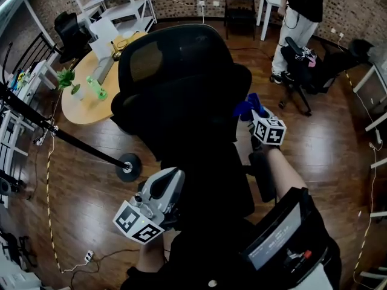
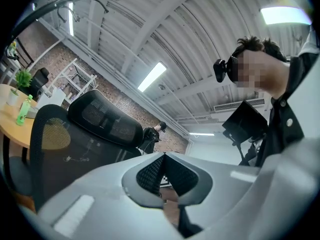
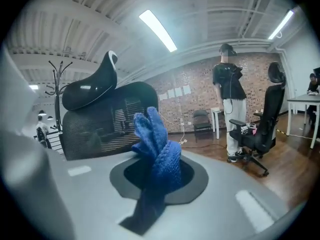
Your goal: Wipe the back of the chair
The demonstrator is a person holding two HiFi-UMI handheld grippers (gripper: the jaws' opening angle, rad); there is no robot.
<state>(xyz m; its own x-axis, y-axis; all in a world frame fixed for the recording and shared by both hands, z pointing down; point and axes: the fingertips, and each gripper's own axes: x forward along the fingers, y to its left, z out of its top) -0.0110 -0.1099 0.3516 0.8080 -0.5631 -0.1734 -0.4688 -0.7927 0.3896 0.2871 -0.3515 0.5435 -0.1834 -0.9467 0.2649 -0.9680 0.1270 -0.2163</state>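
Observation:
A black mesh office chair (image 1: pixel 175 77) stands right in front of me, its back and headrest facing me. My right gripper (image 1: pixel 257 115) is shut on a blue cloth (image 1: pixel 249 106) at the right edge of the chair back, and I cannot tell if they touch. In the right gripper view the blue cloth (image 3: pixel 157 149) bunches up out of the jaws with the chair back (image 3: pixel 107 121) to its left. My left gripper (image 1: pixel 162 186) hangs low beside the chair's base, shut with nothing in it. The left gripper view shows the chair (image 2: pixel 75 139) at left.
A round wooden table (image 1: pixel 91 83) with a plant (image 1: pixel 68 80) and a green bottle (image 1: pixel 97 88) stands left of the chair. A black stand's base (image 1: pixel 128 165) is on the floor near my left gripper. A person (image 1: pixel 299 17) stands by another chair (image 1: pixel 308 65) at the back right.

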